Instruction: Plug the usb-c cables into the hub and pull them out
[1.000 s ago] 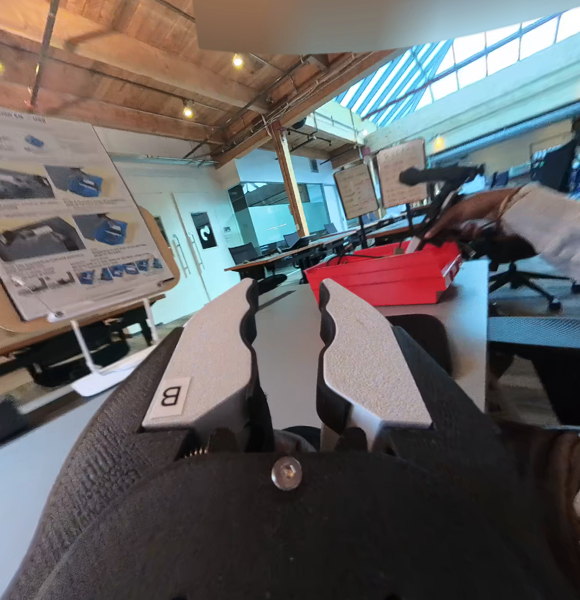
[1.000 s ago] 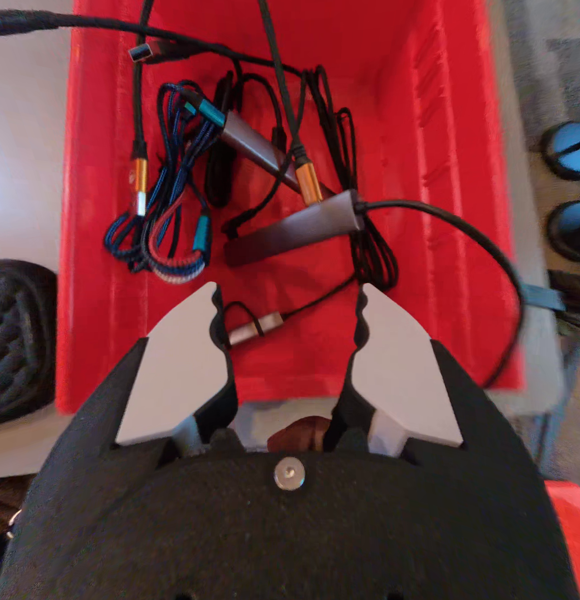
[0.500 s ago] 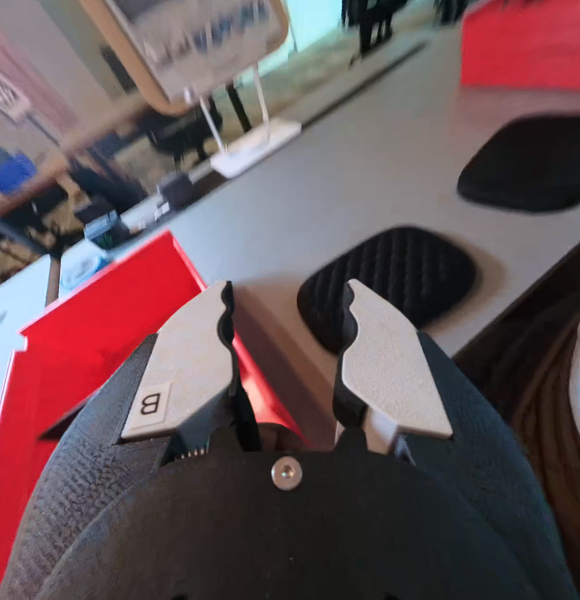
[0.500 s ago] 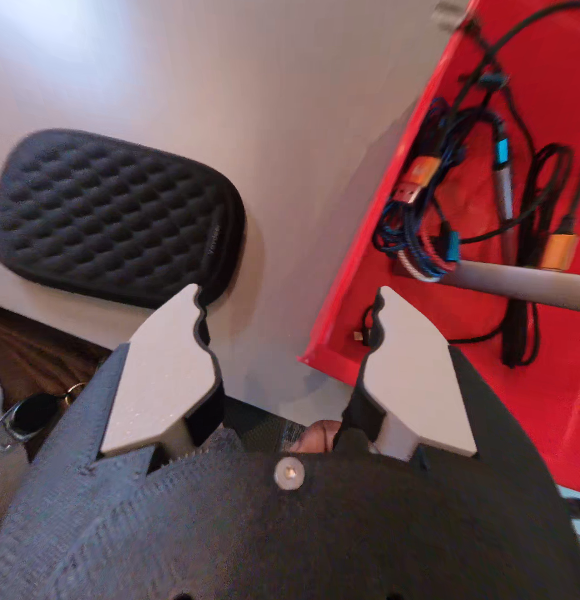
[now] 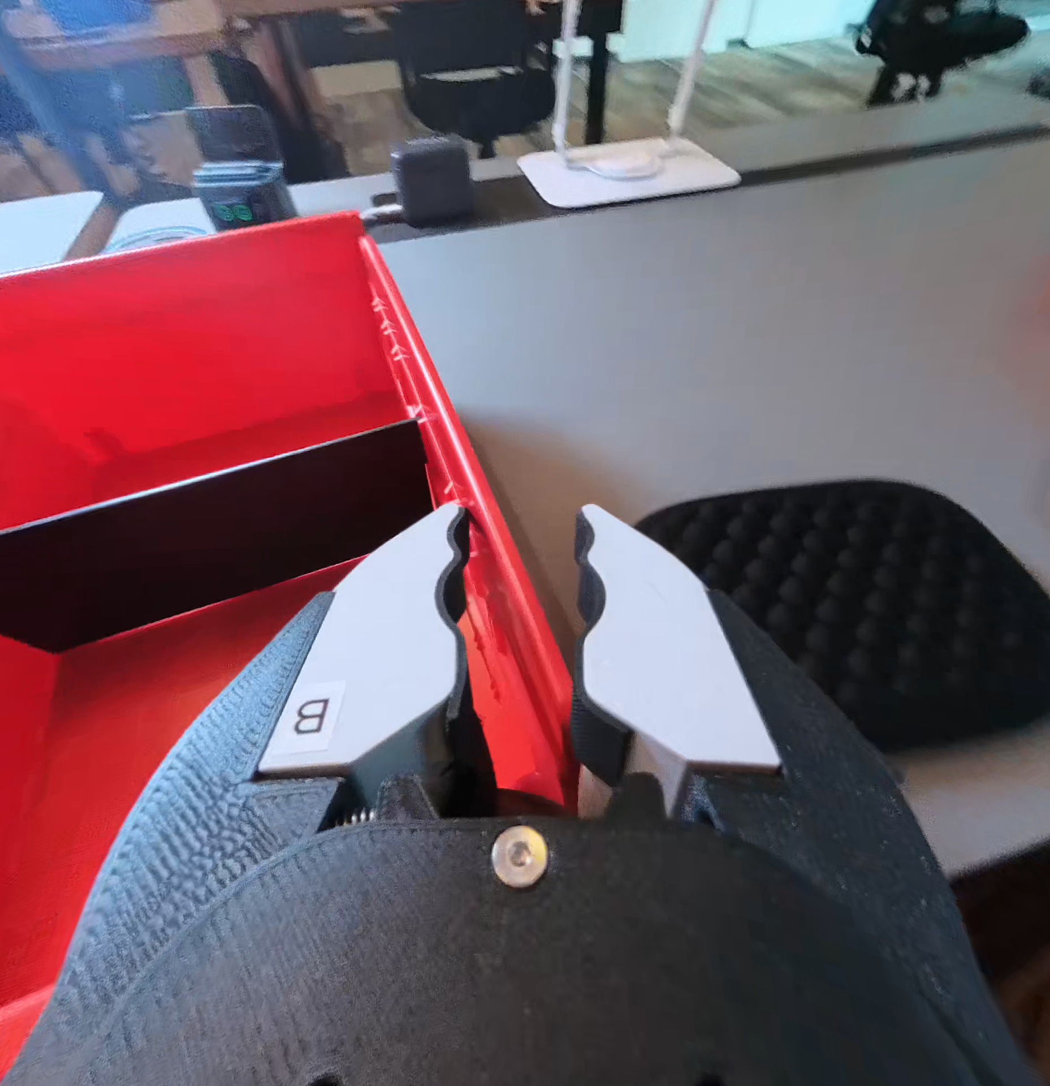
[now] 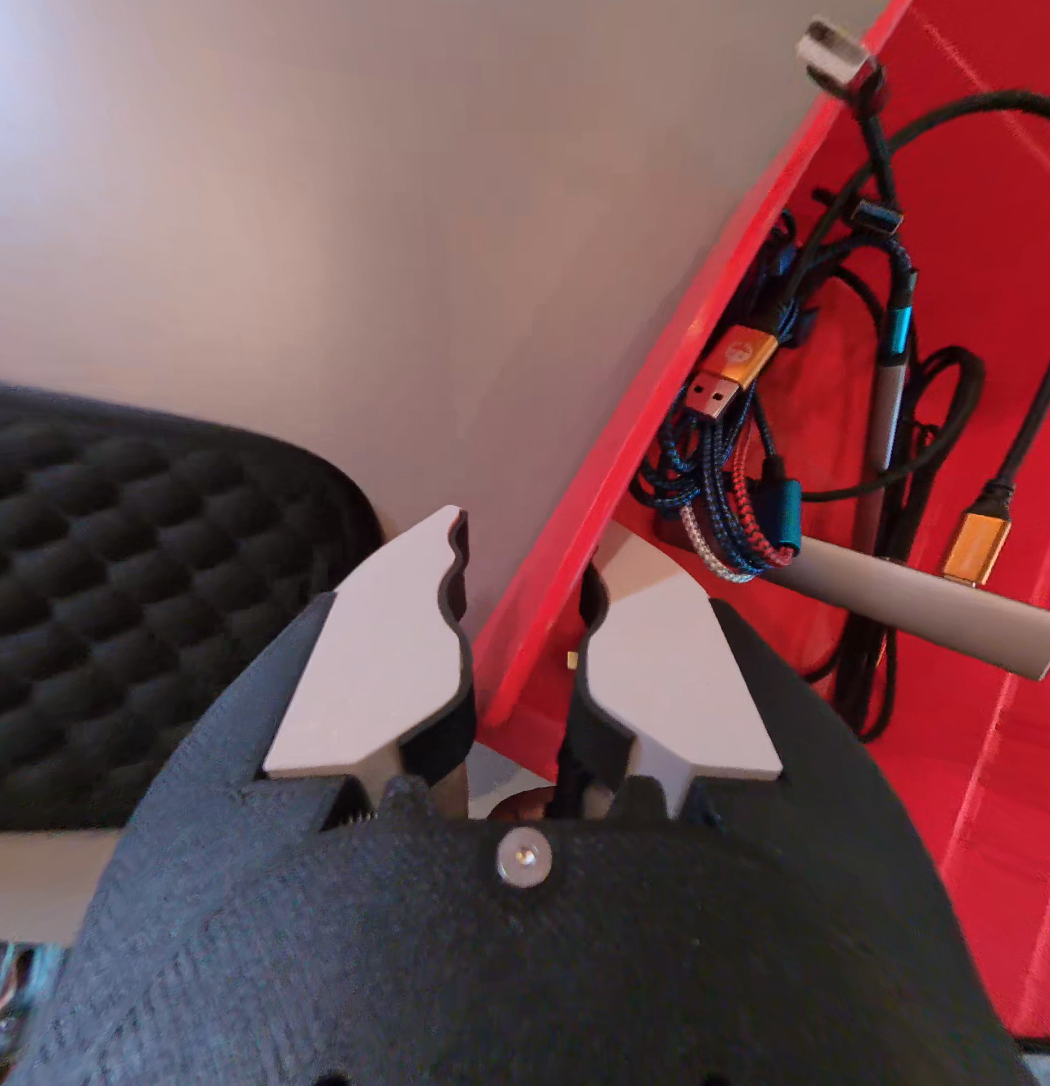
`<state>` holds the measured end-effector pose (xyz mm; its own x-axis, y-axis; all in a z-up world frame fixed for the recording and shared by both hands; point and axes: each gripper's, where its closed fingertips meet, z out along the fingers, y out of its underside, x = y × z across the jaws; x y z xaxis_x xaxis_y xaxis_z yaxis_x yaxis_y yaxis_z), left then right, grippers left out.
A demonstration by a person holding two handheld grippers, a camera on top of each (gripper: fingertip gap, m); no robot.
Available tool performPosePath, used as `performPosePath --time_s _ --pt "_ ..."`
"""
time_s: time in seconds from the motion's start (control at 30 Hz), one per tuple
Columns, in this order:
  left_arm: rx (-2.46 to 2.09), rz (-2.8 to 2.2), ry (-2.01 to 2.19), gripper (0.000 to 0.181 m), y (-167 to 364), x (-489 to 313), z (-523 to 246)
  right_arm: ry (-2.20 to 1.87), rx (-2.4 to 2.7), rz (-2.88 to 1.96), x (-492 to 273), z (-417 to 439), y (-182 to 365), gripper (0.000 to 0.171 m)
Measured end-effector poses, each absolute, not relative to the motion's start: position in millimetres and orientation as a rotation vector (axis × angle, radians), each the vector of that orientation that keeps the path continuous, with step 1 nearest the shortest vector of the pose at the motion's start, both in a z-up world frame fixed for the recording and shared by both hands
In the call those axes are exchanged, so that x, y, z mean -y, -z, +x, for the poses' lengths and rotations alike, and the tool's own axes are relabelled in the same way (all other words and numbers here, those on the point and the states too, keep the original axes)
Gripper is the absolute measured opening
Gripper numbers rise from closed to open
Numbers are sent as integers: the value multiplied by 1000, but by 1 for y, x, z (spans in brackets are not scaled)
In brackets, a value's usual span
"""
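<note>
With both the left gripper [image 5: 519,573] and right gripper [image 6: 522,573] spread empty astride red plastic bin [image 6: 616,470] walls, the long grey metal hub [image 6: 898,593] lying among braided cables [image 6: 716,488] was best approached squarely.

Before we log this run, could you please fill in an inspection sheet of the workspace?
Surface: grey table, bare between items.
Job's things: grey hub lies in the red bin, an orange plug at its side.
Clutter: black padded pouch; second red bin with black divider.
Grippers: left gripper open, straddling a bin wall; right gripper open, straddling the bin rim.
Cables: braided bundle tangled in bin.
Surroundings: office chairs, blurred.
</note>
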<state>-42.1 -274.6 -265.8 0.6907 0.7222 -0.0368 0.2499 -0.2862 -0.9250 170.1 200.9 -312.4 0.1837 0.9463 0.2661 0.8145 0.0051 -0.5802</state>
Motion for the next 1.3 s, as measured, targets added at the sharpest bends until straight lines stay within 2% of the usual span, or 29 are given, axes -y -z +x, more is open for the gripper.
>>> performPosePath --time_s 0.1,0.3,0.37,0.47,0.53,0.63,0.73,0.9,1.07,1.3 --pt "839 -1768 -546 37 265 259 -49 -281 1672 -1815 -185 144 313 37" --pt "843 -1644 -328 65 258 221 -50 -148 1728 -1675 -162 106 312 31" --pt "833 -1625 -311 66 258 214 -53 -230 1734 -1668 -159 94 308 19" --pt "832 -1613 -289 67 257 209 -57 -476 1806 -1623 -143 62 308 26" --pt "824 -1615 -279 67 256 209 -57 -410 1847 -1572 -139 47 309 23" --pt "793 -1566 -263 67 246 212 -51 -363 1975 -1451 -105 25 311 33" --pt "751 -1474 -348 64 217 236 -39 -485 2050 -1412 -57 0 310 42" --pt "803 -1467 -817 60 189 330 -42 -493 2086 -1324 2 -35 310 44" --pt "1100 -1634 -980 60 234 417 -58 -607 2140 -1242 65 -60 309 44" --pt "1175 -1705 -827 56 272 422 -65 -731 2258 -1082 152 -95 307 49"
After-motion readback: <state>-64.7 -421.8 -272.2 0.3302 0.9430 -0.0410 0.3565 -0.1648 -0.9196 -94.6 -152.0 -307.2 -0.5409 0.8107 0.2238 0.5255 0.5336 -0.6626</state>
